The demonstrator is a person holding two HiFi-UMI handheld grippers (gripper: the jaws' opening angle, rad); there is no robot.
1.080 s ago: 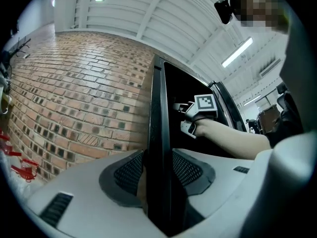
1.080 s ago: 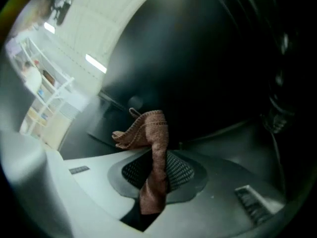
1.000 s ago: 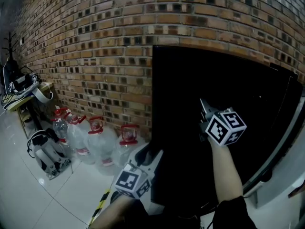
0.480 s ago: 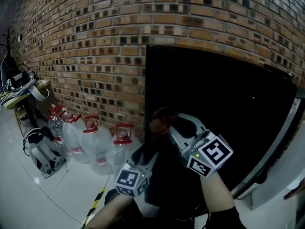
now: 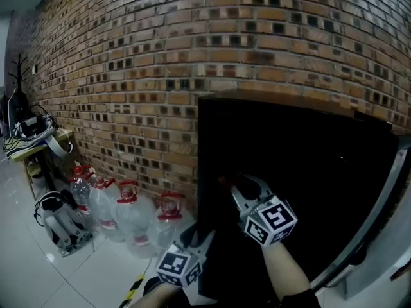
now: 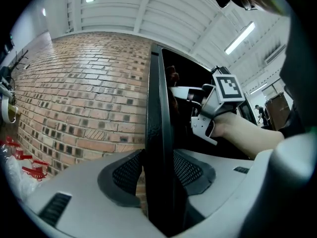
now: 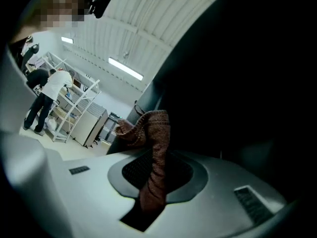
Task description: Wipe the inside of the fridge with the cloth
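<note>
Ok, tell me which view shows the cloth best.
Right gripper view: the cloth sits close up, pinched between the jaws. Head view shows a dim reddish scrap; left gripper view, a small dark bit.

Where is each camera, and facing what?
Head view: on the head, down at the door; left hand-held gripper, right hand-held gripper, forearms show.
Left gripper view: rides the left one, along jaws closing on the door edge; right forearm shows.
Right gripper view: likewise, along jaws shut on the cloth; the head camera shows.
Head and left views share the right hand-held gripper.
</note>
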